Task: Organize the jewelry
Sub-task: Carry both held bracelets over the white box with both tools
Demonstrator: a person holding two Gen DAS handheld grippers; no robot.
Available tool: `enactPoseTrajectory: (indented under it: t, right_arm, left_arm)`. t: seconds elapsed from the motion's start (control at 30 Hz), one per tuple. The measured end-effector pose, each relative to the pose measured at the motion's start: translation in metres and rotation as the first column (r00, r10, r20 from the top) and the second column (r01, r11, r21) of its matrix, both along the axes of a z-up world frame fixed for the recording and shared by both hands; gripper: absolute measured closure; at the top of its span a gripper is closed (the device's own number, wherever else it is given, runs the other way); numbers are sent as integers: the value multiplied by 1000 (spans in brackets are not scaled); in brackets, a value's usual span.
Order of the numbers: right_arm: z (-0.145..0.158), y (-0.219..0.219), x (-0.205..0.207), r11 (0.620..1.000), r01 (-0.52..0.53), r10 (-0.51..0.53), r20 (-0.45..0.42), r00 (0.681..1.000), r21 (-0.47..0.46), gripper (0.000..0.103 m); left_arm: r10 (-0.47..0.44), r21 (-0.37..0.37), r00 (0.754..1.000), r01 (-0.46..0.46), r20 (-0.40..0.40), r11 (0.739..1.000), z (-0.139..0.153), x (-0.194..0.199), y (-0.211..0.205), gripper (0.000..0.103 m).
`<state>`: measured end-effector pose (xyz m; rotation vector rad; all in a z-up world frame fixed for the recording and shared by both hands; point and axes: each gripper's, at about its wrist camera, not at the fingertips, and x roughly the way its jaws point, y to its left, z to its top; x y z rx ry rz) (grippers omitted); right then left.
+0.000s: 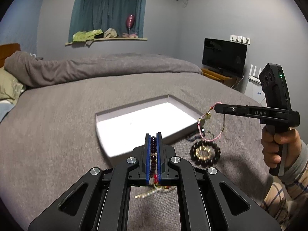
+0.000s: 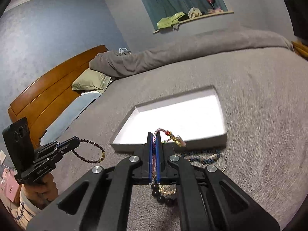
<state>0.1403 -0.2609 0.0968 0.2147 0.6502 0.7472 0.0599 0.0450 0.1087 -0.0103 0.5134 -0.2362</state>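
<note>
My left gripper (image 1: 153, 134) is shut on a dark red bead bracelet (image 1: 153, 150), held above the grey bed; it also shows in the right wrist view (image 2: 76, 141) with the bracelet (image 2: 92, 154) hanging from it. My right gripper (image 2: 154, 134) is shut on a pink cord bracelet (image 2: 159, 130) with gold charms; in the left wrist view (image 1: 216, 107) the bracelet (image 1: 209, 132) dangles in a loop. An open white box (image 1: 144, 123) lies on the bed ahead of both grippers, also in the right wrist view (image 2: 173, 119).
A black bead bracelet around a gold ring (image 1: 205, 153) and a dark blue cord piece (image 2: 204, 157) lie on the bed right of the box. Pillows (image 2: 90, 80) and a wooden headboard (image 2: 50, 88) are at the left; a TV (image 1: 224, 56) stands at the right.
</note>
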Motion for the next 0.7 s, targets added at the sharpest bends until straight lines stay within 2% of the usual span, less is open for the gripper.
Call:
enactPoseTrajectory:
  t: [0.37,0.53,0.7]
  right_arm:
    - [6,13,59,994,50,-47,28,999,-93,100]
    - [-10,31,91,984,54,-53,10,999,-168,100]
    - [-40,43,114,965,46,-58,-37,998,-256,100]
  left_arm:
    - [2,33,1000,-2,11,999,6,62,-4,97]
    - [26,0,1000,-26,-17,1000,-7,99,4,97]
    - [46,-9,996,-47,-79,999,-31,124,11,97]
